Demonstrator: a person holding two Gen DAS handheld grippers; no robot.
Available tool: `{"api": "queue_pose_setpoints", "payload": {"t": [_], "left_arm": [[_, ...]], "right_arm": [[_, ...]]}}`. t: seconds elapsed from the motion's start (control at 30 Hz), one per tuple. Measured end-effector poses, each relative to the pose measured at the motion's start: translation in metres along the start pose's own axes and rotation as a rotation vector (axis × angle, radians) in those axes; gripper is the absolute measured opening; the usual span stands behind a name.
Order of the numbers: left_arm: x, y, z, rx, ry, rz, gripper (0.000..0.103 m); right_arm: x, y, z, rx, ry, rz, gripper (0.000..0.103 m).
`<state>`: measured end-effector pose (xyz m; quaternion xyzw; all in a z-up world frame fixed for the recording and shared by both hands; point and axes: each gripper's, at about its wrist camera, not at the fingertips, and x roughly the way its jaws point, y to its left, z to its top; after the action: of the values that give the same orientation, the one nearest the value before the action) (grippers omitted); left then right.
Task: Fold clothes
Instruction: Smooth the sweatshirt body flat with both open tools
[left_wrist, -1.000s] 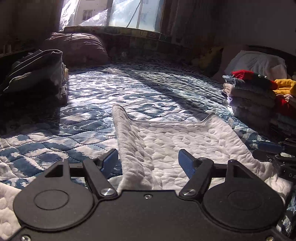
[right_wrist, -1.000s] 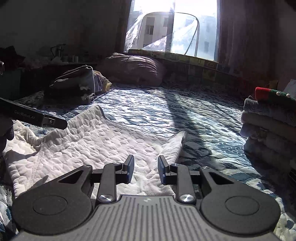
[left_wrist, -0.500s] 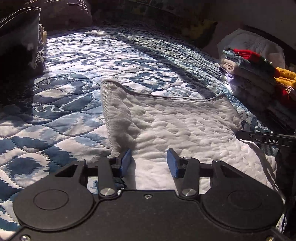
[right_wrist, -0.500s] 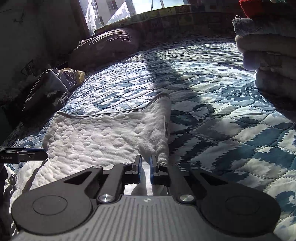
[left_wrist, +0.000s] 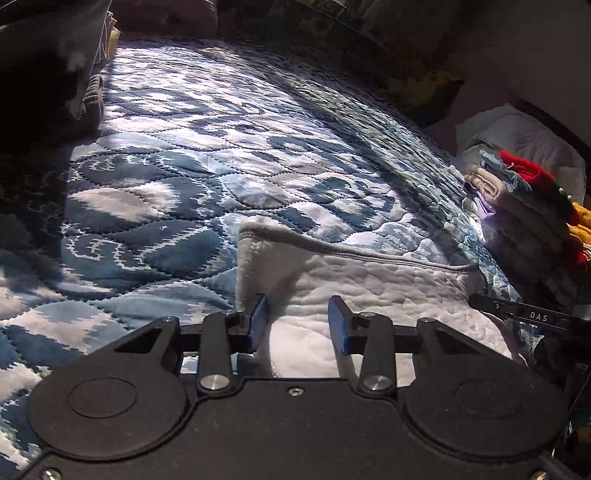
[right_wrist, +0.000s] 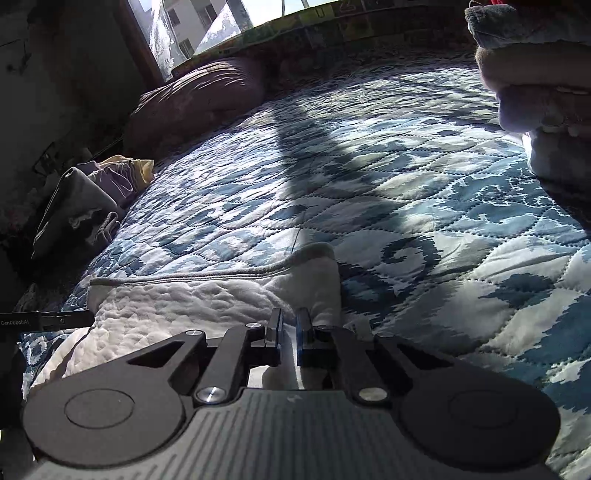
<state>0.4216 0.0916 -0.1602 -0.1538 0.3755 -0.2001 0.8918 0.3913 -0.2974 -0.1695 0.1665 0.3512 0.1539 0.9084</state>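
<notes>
Right gripper (right_wrist: 289, 326) is clamped on the garment's (right_wrist: 192, 295) near right corner, while the left gripper (left_wrist: 297, 319) sits spread wide over its left edge. It's a bumpy white quilted piece with a grey stitched hem, flat on the blue patterned quilt (left_wrist: 192, 155). Beyond it, lots of bare quilt; a folded stack (left_wrist: 517, 199) sits far right.

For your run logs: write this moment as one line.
left gripper: open, straddling white garment edge | right gripper: shut on white garment | bed quilt
</notes>
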Motion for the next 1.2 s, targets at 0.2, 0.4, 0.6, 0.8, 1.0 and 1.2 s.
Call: {"api": "queue_pose_setpoints", "payload": {"t": [0.2, 0.4, 0.6, 0.8, 1.0, 1.2], "left_arm": [[-0.005, -0.009, -0.002, -0.033, 0.004, 0.009, 0.045], [-0.034, -0.036, -0.009, 0.105, -0.061, 0.083, 0.046], [-0.075, -0.069, -0.047, 0.194, -0.106, 0.07, 0.044], [-0.067, -0.085, -0.111, 0.246, 0.004, 0.138, 0.045], [-0.103, -0.106, -0.134, 0.254, -0.109, 0.18, 0.056], [-0.119, -0.117, -0.162, 0.275, -0.142, 0.267, 0.06]], "right_arm": [[-0.002, -0.004, 0.0, 0.037, 0.028, 0.003, 0.014], [-0.049, 0.013, -0.006, -0.066, -0.04, -0.021, 0.02], [-0.09, 0.032, -0.045, -0.169, -0.05, -0.012, 0.019], [-0.089, 0.02, -0.077, -0.091, -0.055, -0.088, 0.018], [-0.123, 0.049, -0.12, -0.185, -0.046, -0.091, 0.019], [-0.156, 0.074, -0.139, -0.236, -0.156, -0.066, 0.023]]}}
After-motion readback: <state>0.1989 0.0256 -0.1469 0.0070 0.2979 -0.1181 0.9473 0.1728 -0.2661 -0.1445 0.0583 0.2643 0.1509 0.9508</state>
